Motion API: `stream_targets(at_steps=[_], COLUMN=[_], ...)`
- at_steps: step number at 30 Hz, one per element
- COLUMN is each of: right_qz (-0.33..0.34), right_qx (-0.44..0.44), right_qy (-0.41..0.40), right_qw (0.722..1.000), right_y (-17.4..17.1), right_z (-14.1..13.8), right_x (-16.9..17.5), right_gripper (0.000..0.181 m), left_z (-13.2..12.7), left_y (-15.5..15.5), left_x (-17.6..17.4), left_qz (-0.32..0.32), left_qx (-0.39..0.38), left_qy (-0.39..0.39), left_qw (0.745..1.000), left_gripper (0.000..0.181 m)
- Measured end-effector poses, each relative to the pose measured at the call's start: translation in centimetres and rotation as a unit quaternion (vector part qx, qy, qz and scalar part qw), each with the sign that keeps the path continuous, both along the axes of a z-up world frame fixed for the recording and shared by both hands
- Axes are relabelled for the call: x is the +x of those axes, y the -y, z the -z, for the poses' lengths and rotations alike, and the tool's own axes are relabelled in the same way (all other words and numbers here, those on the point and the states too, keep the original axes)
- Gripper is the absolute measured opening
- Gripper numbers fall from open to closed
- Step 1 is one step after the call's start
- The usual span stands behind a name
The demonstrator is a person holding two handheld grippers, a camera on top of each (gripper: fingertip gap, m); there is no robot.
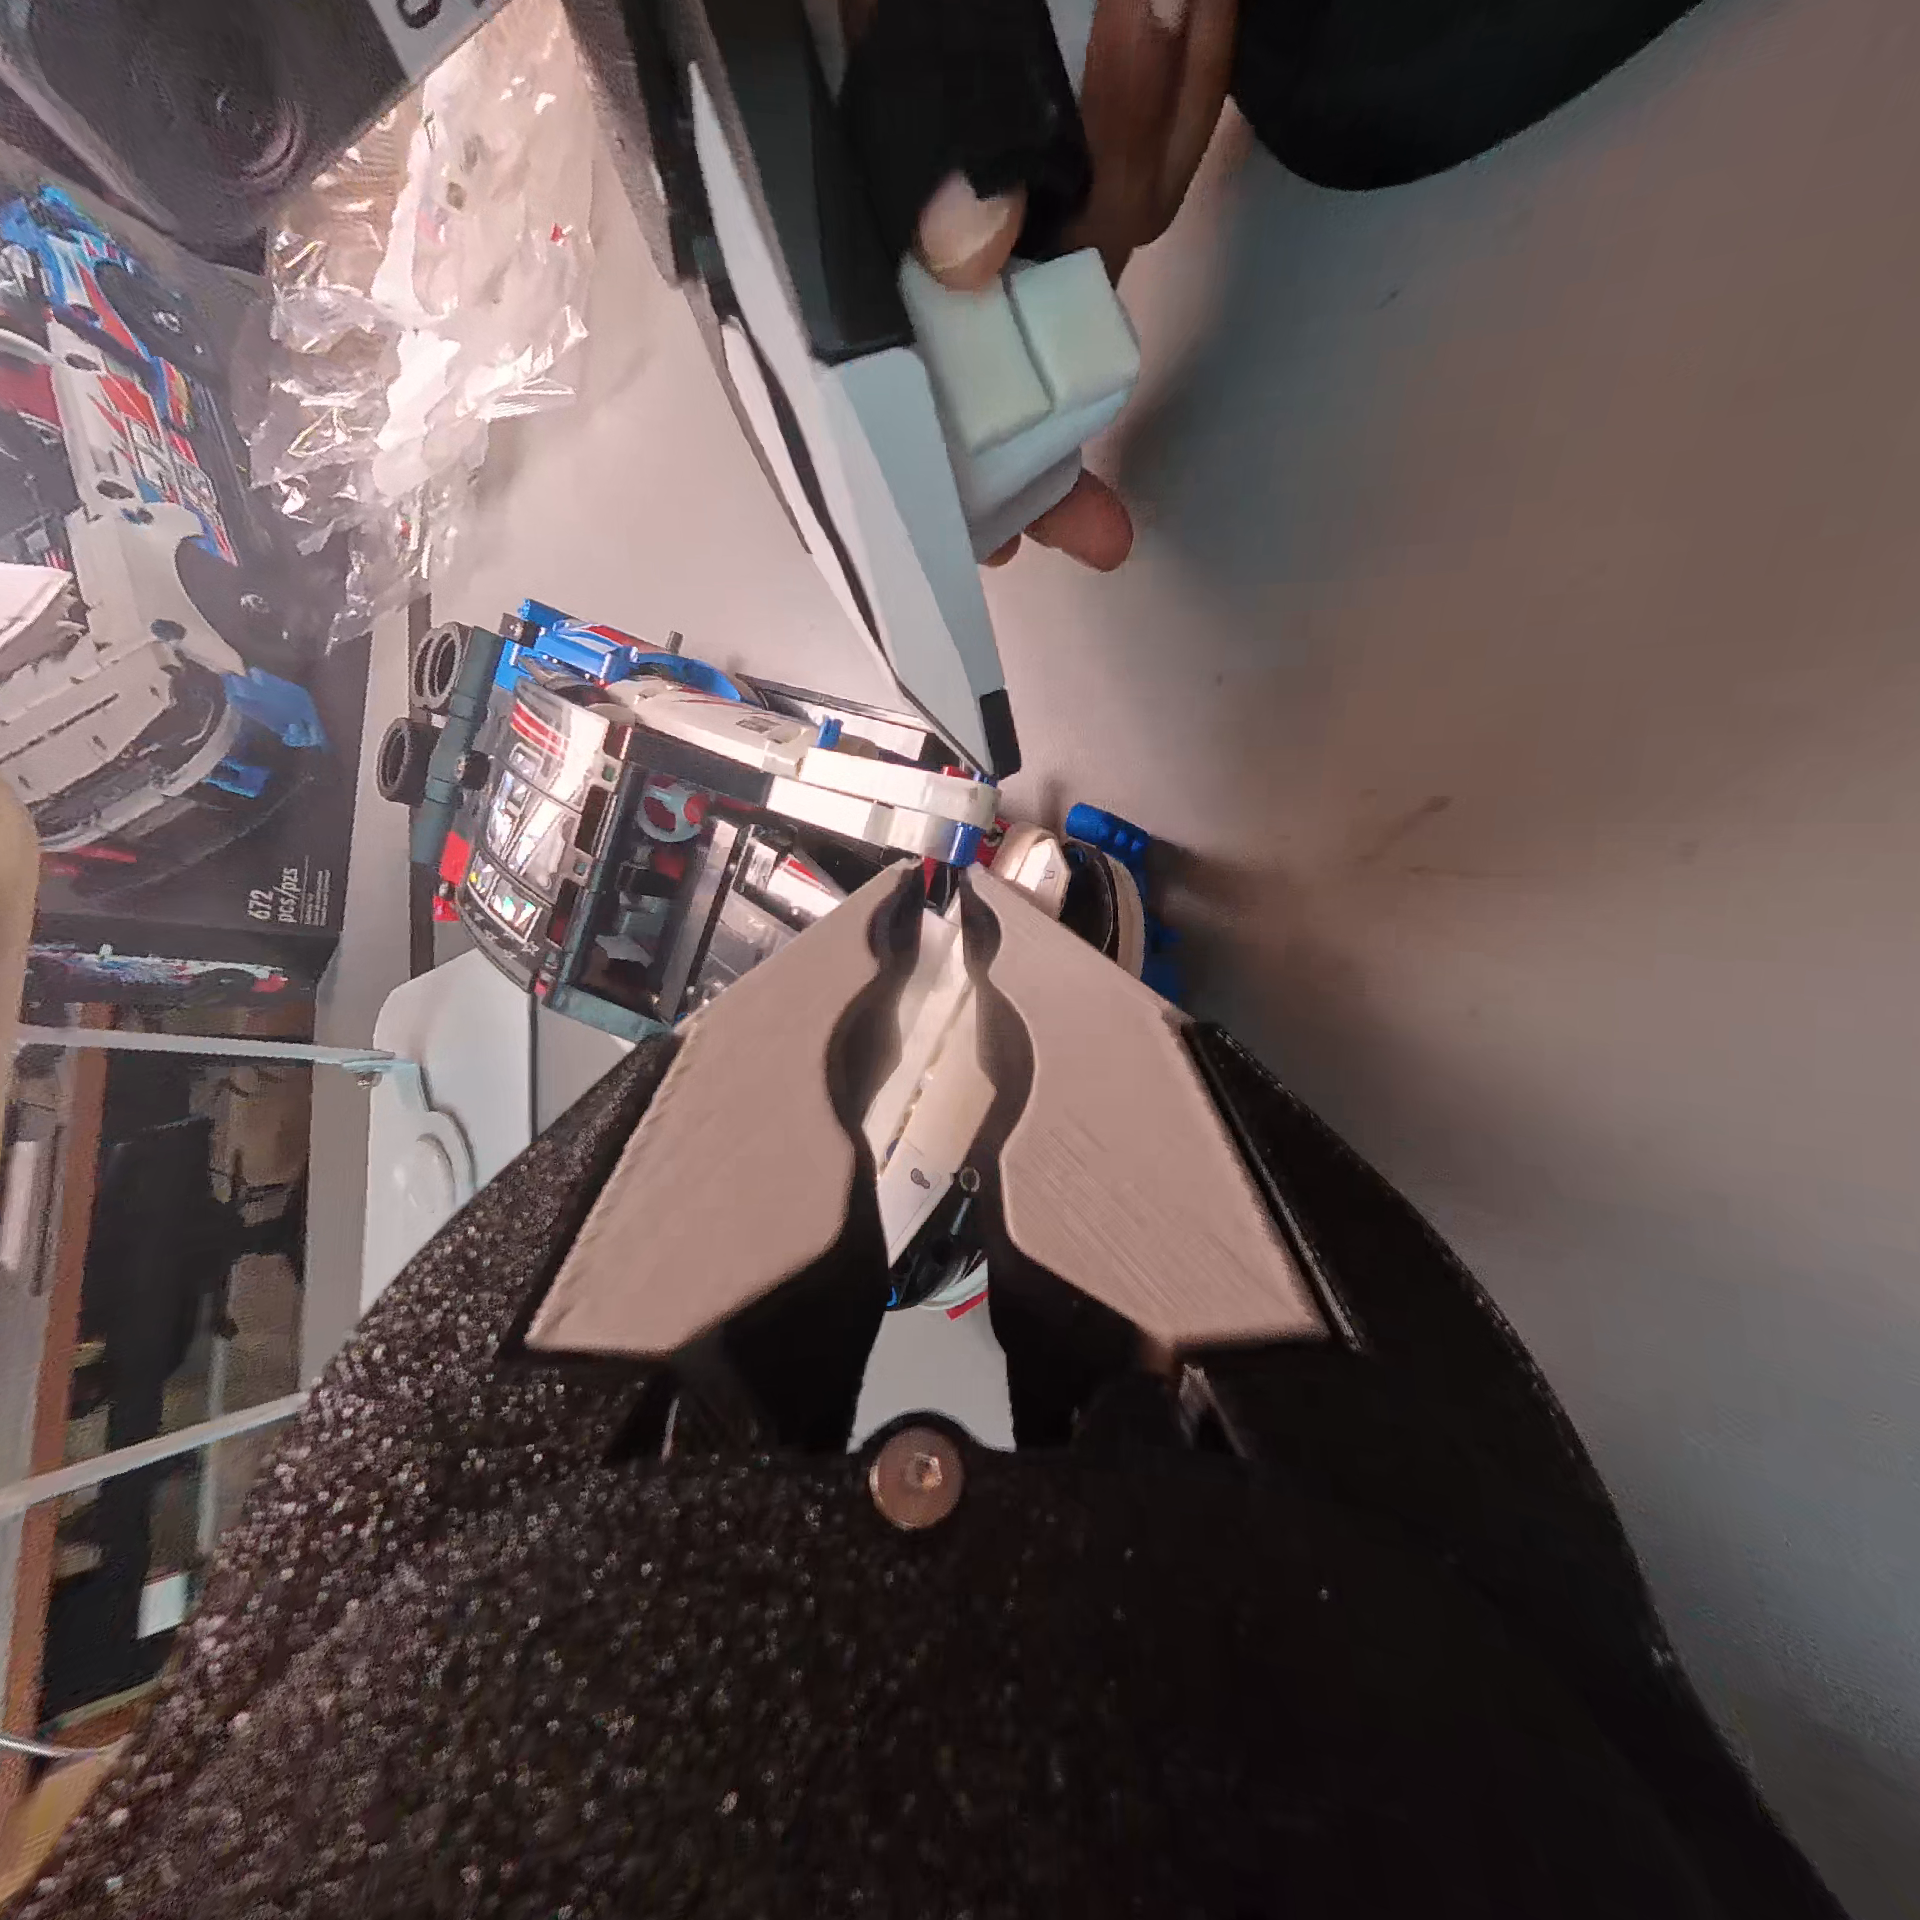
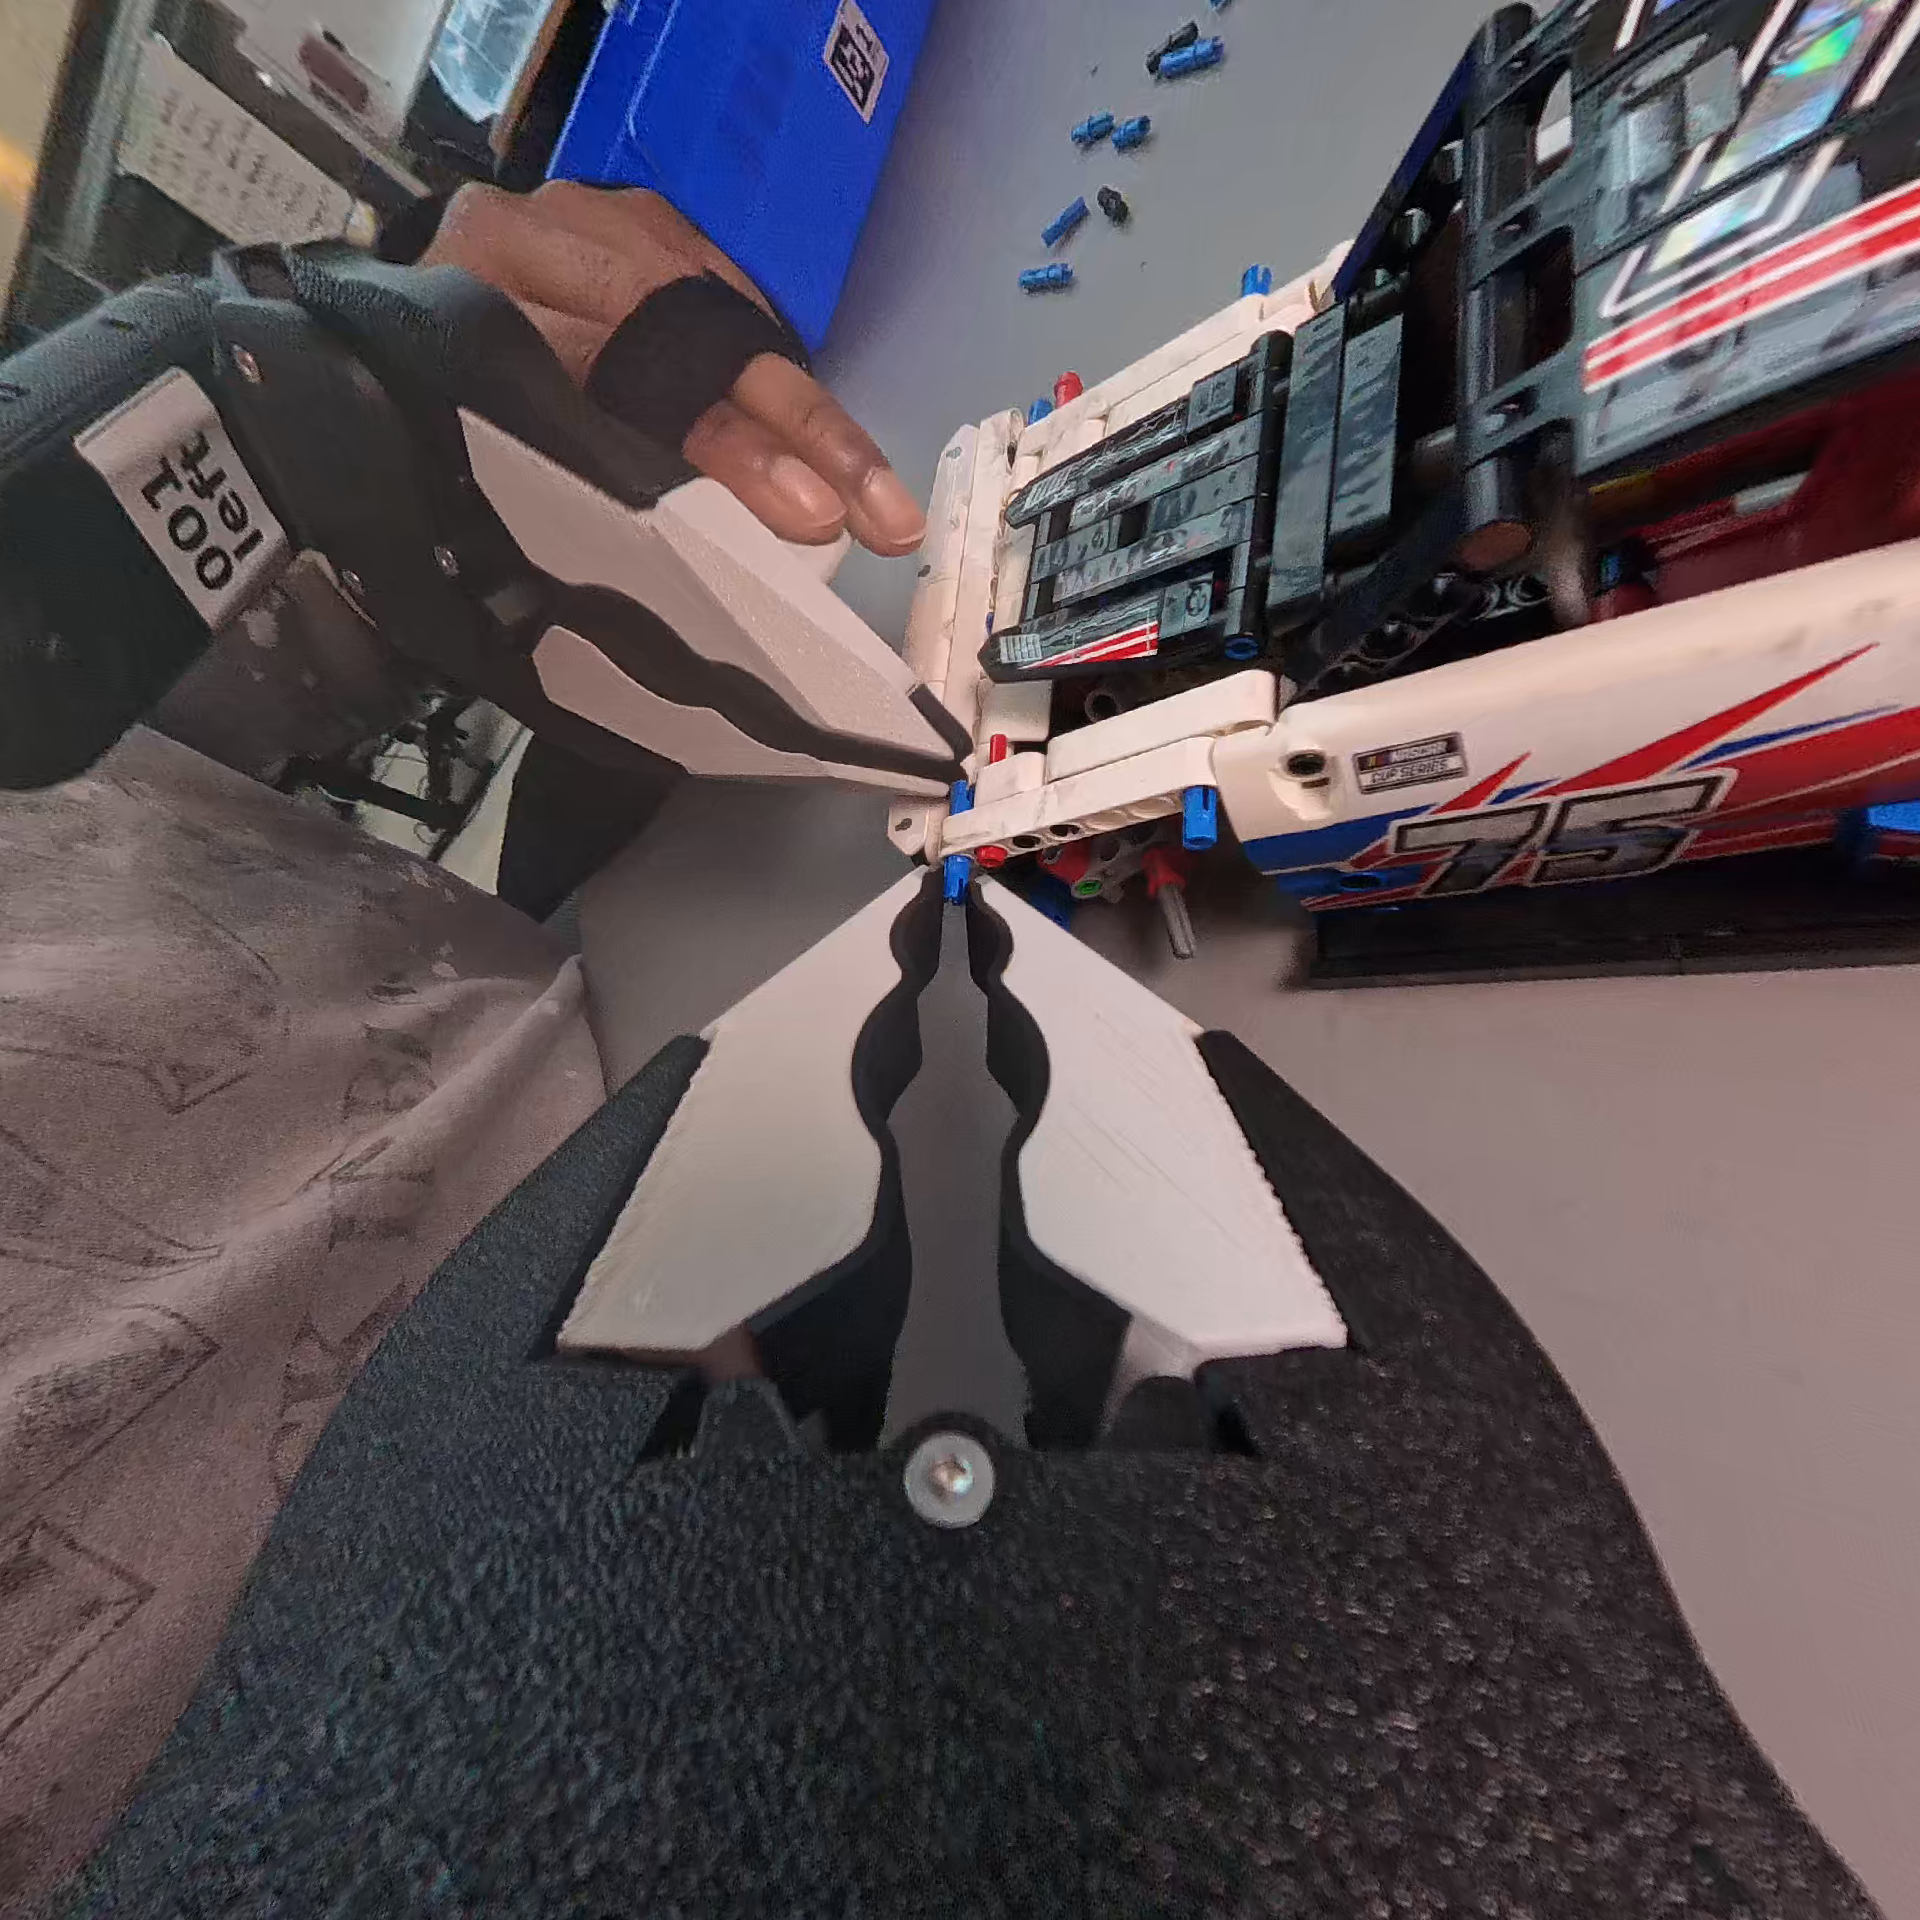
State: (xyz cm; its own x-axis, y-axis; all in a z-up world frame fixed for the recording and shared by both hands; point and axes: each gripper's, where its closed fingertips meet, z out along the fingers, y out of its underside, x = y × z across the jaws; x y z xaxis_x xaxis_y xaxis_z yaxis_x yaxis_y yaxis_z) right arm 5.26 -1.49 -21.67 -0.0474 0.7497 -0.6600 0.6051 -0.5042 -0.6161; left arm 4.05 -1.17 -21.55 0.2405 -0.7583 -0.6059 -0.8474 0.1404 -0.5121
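A white, blue and red brick-built race car (image 2: 1558, 727) lies on a grey table (image 2: 1558, 1247). My right gripper (image 2: 952, 896) is shut on a blue pin (image 2: 955, 873) that sticks out of the white beam at the car's near corner. My left gripper (image 2: 958, 766) comes in from the left and is shut on the white edge of that same corner. In the left wrist view, my left gripper (image 1: 940, 883) has a white panel of the car (image 1: 582, 831) between its fingers. The right gripper (image 1: 992, 743) reaches in from above, held by a hand.
A printed box with a car picture (image 1: 135, 623) and crumpled clear bags (image 1: 436, 291) lie beyond the car. A blue box (image 2: 748, 135) and loose blue pins (image 2: 1091, 156) sit at the far side. A grey cloth (image 2: 208, 1143) lies at the left. Less than 4 cm separates the two grippers' tips.
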Motion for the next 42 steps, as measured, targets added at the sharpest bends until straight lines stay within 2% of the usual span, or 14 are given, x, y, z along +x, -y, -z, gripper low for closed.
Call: stream_targets(at_steps=[7, 16, 28, 32, 36, 40, 42], right_qz=[-0.019, -0.010, 0.012, 0.013, 0.007, 0.005, 0.000], right_qx=[0.096, 0.186, 0.270, 0.291, 0.312, 0.321, 0.328], right_qy=[-0.010, -0.011, -0.001, 0.000, -0.001, 0.000, 0.001], right_qw=[0.995, 0.982, 0.963, 0.957, 0.950, 0.947, 0.945], right_y=[0.4, 0.1, 0.0, 0.0, 0.0, 0.0, 0.0], right_z=[-0.1, -0.3, -0.2, -0.1, -0.2, -0.2, -0.2], right_x=[0.1, 0.3, 0.1, 0.0, 0.1, 0.2, 0.3], right_gripper=[0.009, 0.010, 0.004, 0.004, 0.004, 0.003, 0.003], left_z=[-2.2, -1.4, -0.9, -0.8, -1.4, -1.0, -0.4], left_y=[0.7, 1.6, 1.6, 1.4, 1.1, 1.2, 1.2], left_x=[-0.9, -3.8, -2.6, -3.2, -5.1, -6.5, -6.8], left_qz=[-0.054, -0.108, -0.109, -0.122, -0.155, -0.179, -0.184], left_qx=[-0.063, -0.096, -0.135, -0.127, -0.133, -0.170, -0.178], left_qy=[0.155, 0.246, 0.267, 0.256, 0.286, 0.321, 0.323], left_qw=[0.985, 0.958, 0.948, 0.951, 0.936, 0.914, 0.911], left_gripper=[0.025, 0.030, 0.025, 0.028, 0.032, 0.052, 0.056])
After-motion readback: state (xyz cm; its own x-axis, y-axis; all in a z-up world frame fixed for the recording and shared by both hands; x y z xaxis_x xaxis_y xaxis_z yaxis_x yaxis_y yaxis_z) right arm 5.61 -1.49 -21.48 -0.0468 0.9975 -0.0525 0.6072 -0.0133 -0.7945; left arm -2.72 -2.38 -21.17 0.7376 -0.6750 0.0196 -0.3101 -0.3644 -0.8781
